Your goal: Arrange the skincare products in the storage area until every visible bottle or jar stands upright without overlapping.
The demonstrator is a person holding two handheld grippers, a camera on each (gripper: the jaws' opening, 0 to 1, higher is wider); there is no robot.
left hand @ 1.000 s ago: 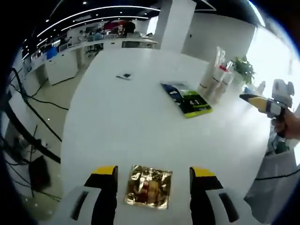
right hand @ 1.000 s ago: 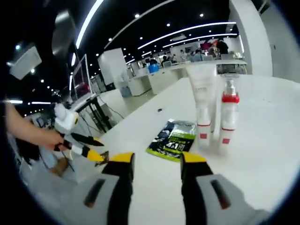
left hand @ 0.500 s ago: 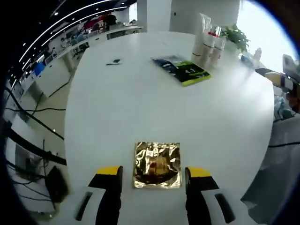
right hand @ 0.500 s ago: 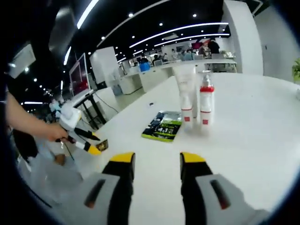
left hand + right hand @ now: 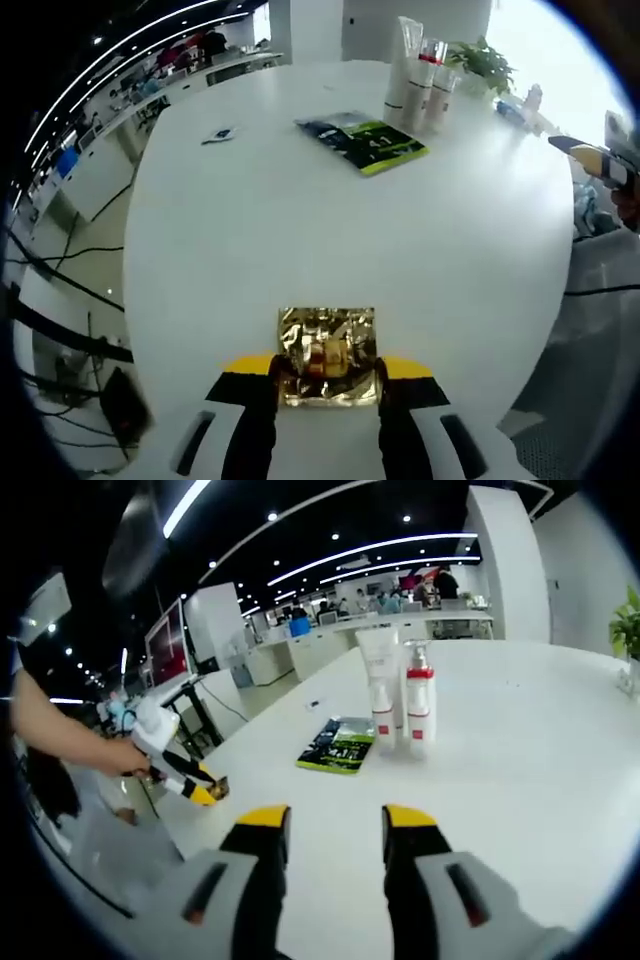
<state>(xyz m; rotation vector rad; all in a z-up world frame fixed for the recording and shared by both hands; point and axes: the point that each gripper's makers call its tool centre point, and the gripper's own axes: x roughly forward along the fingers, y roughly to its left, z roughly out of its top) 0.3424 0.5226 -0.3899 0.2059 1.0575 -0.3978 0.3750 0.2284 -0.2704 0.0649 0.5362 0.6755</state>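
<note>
Two skincare containers, a white tube and a red-banded pump bottle, stand upright and touching; I cannot read their labels. One green sachet lies flat just beside them. My left gripper pinches the near edge of one gold foil sachet, well apart from them on the white table. My right gripper gapes, empty.

Bright, ceiling strip lights, fisheye-warped edges

Nothing is reading clearly — print on the green-and-black packet and the bottles is showing too blurred.
</note>
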